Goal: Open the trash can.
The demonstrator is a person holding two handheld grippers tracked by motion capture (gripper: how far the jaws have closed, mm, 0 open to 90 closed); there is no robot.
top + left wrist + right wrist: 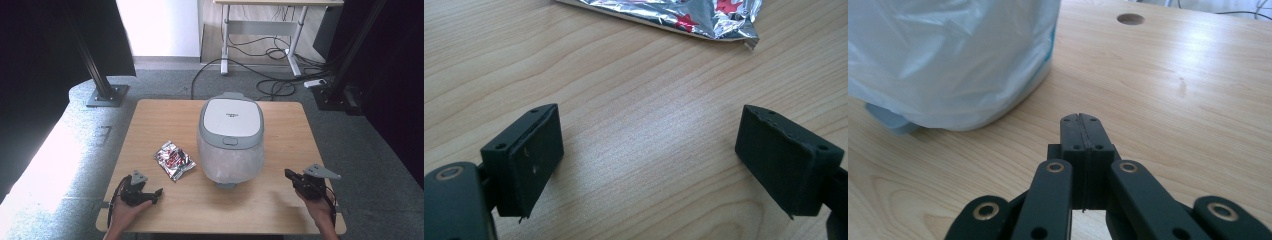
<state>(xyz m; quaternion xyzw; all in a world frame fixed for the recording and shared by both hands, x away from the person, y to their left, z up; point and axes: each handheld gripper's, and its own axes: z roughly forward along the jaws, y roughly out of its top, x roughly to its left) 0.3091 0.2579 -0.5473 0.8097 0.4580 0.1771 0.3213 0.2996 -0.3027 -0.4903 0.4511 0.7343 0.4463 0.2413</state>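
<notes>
Both tools are matte black; the left gripper (150, 195) carries a small grey three-cornered plate and a thin black cable looping beside the hand (126, 212); its square pads (531, 160) show small screw holes at the corners; the right gripper (291, 175) bears a larger grey plate; brass-ringed pivots dot its linkage arms.

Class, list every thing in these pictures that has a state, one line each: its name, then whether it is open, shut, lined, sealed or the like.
Bin lid, shut.
Waste bin, upright, wrapped in a plastic liner.
Foil snack packet, lying flat on the table, crumpled.
Left hand-held gripper, open, nothing between its jaws.
Right hand-held gripper, shut, empty.
</notes>
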